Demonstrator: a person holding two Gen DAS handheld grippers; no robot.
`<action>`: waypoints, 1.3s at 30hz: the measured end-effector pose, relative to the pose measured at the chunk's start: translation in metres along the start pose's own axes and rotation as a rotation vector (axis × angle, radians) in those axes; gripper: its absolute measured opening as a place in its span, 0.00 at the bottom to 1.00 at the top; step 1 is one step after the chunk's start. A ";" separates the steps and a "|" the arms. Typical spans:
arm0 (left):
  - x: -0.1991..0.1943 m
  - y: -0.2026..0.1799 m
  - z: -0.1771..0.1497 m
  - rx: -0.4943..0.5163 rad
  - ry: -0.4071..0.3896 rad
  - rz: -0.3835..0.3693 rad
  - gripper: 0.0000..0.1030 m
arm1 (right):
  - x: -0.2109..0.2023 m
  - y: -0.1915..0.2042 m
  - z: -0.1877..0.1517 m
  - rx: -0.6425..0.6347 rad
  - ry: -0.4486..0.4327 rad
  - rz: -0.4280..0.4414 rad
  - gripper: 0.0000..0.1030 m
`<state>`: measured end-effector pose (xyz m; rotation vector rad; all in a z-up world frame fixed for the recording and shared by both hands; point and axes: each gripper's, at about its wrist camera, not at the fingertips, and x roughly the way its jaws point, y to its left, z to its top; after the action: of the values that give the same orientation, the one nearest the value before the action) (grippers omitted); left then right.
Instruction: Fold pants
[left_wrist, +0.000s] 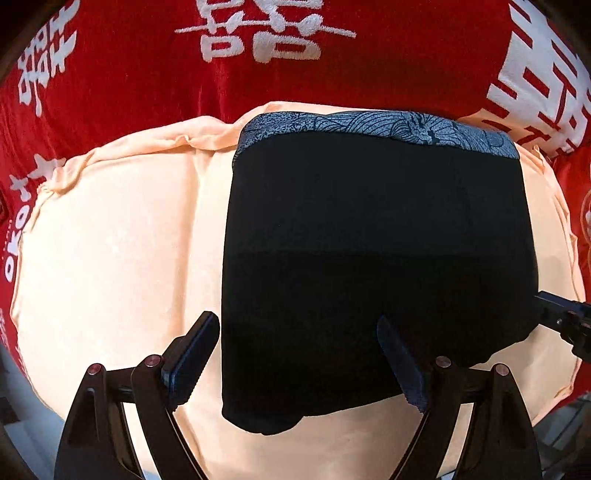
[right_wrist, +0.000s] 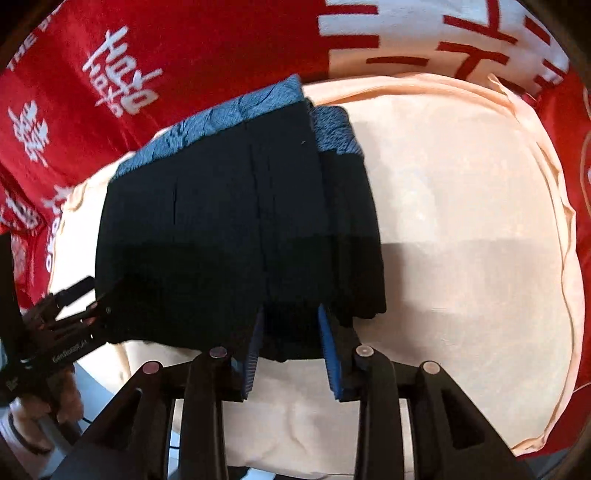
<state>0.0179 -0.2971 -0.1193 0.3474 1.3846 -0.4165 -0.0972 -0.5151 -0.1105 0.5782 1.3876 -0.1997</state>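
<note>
Black pants (left_wrist: 376, 240) with a blue patterned waistband (left_wrist: 388, 127) lie folded into a compact stack on a peach cloth (left_wrist: 118, 240). My left gripper (left_wrist: 299, 332) is open, its fingers straddling the near left corner of the pants, just above the fabric. In the right wrist view the pants (right_wrist: 229, 229) show stacked layers, waistband (right_wrist: 221, 114) at the far end. My right gripper (right_wrist: 291, 325) is open, its blue-padded fingers either side of the near edge of the fold. The right gripper's tip shows at the left wrist view's right edge (left_wrist: 565, 317); the left gripper shows in the right wrist view (right_wrist: 70, 310).
A red cloth with white characters (left_wrist: 258, 40) covers the surface around and beyond the peach cloth (right_wrist: 461, 221). The peach cloth's hemmed edge (right_wrist: 554, 206) runs along the right. The surface's near edge lies just below the grippers.
</note>
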 end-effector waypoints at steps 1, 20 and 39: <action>-0.001 0.000 0.000 0.003 0.000 -0.001 0.85 | 0.000 0.000 -0.001 -0.005 -0.002 -0.005 0.39; -0.009 0.030 0.019 -0.025 0.015 0.015 0.85 | -0.005 -0.021 0.006 0.020 -0.005 -0.088 0.67; 0.002 0.043 0.044 -0.064 0.040 -0.053 1.00 | -0.012 -0.073 0.021 0.164 -0.036 0.149 0.77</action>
<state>0.0768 -0.2797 -0.1143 0.2686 1.4451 -0.4100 -0.1150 -0.5892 -0.1171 0.8079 1.2952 -0.2038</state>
